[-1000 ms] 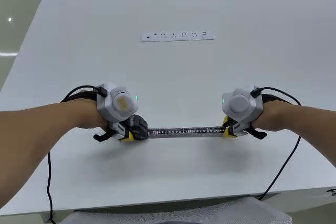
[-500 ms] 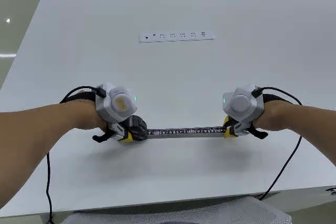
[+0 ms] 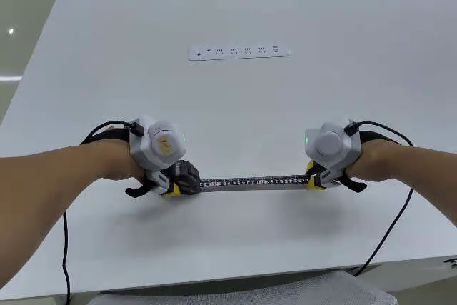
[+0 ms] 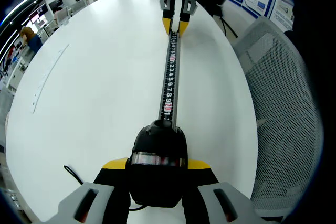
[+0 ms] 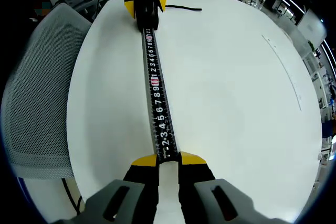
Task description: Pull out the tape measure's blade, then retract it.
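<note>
In the head view, the black tape measure (image 3: 187, 176) is held at the near part of the white table (image 3: 235, 105); whether it touches the surface cannot be told. It is gripped by the left gripper (image 3: 173, 183), whose jaws are closed on its sides. The blade (image 3: 253, 182) is extended to the right, straight and level. Its end is pinched by the right gripper (image 3: 315, 180), whose jaws are almost fully closed. A white power strip (image 3: 239, 52) is seen farther back on the table, well apart from both grippers.

In the left gripper view, the tape measure is shown from behind, between the yellow-tipped jaws. A shiny band across its top and the black numbers on the blade are made visible here. A grey mesh chair (image 4: 278, 103) is seen beside the table edge.

In the right gripper view, the blade end is shown clamped between the jaws. One red mark is seen among the numbers. A black cable (image 5: 184, 8) is lying on the table near the left gripper.
</note>
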Motion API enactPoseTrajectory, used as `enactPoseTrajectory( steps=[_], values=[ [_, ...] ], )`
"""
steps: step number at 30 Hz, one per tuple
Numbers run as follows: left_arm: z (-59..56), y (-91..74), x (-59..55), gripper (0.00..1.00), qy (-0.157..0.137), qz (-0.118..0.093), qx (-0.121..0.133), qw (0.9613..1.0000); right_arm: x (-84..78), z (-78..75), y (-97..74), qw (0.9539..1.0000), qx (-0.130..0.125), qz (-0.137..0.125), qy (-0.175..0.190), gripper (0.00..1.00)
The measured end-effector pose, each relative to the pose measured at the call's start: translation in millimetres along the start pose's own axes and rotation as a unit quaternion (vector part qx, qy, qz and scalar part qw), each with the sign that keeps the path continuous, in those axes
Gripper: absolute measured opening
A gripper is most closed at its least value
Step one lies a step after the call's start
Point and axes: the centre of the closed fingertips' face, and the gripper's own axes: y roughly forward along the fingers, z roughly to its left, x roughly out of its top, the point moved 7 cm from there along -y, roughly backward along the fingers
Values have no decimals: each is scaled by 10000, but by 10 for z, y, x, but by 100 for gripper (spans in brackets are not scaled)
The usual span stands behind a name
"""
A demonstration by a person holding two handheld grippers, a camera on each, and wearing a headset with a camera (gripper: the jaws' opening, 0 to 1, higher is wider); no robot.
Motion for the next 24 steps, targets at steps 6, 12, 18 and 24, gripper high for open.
enactPoseTrajectory(
  steps=[6,12,18,24],
  values=[
    [1,-5,1,35,13,-1,5,10000,2,0,-6,10000,-20,-12,-22,13],
    [-4,-10,2,35,44,-24,20,10000,-6,3,-8,9996,-22,-175,202,14],
    [-2,-10,1,35,31,-45,16,10000,-1,0,-4,9986,-39,-309,423,16],
    [-4,-8,2,35,29,-50,5,10000,-13,-4,-1,9978,-99,-387,528,17]
  ],
)
